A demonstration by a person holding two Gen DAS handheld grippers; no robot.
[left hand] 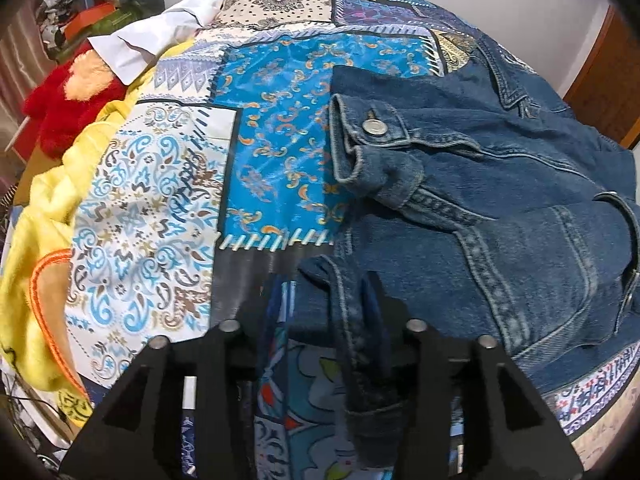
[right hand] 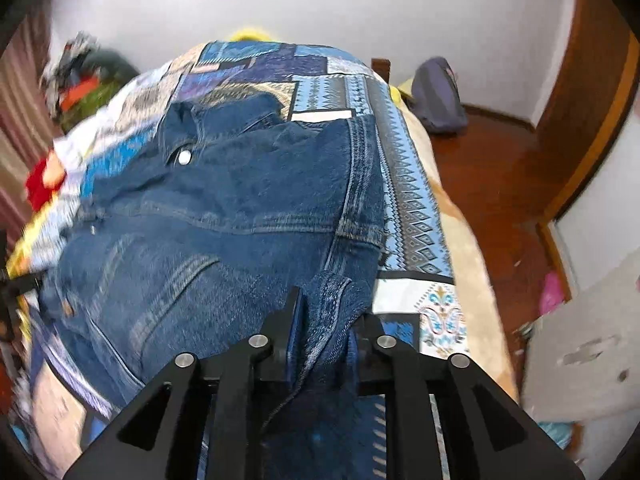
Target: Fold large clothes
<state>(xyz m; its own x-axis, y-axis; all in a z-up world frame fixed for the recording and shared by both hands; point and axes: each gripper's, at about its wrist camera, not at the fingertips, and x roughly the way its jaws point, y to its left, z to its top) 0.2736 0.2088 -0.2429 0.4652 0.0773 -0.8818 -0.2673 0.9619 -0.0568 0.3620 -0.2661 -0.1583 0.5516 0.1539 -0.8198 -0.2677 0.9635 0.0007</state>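
Observation:
A blue denim jacket (left hand: 500, 184) lies on a patterned blue bedspread (left hand: 276, 120). A sleeve with a metal cuff button (left hand: 374, 127) is folded across its body. My left gripper (left hand: 326, 304) is shut on the jacket's near hem edge, a fold of denim hanging between the black fingers (left hand: 384, 304). In the right wrist view the jacket (right hand: 224, 208) fills the middle of the bedspread (right hand: 412, 208). My right gripper (right hand: 326, 312) is shut on another bunched corner of the hem.
A yellow blanket (left hand: 48, 216), a red plush toy (left hand: 68, 108) and a white cloth (left hand: 160, 36) lie left of the jacket. A cluttered pile (left hand: 92, 4) stands at the far left. On the right are a wooden floor (right hand: 496, 168), a grey bag (right hand: 438, 96) and a door (right hand: 592, 80).

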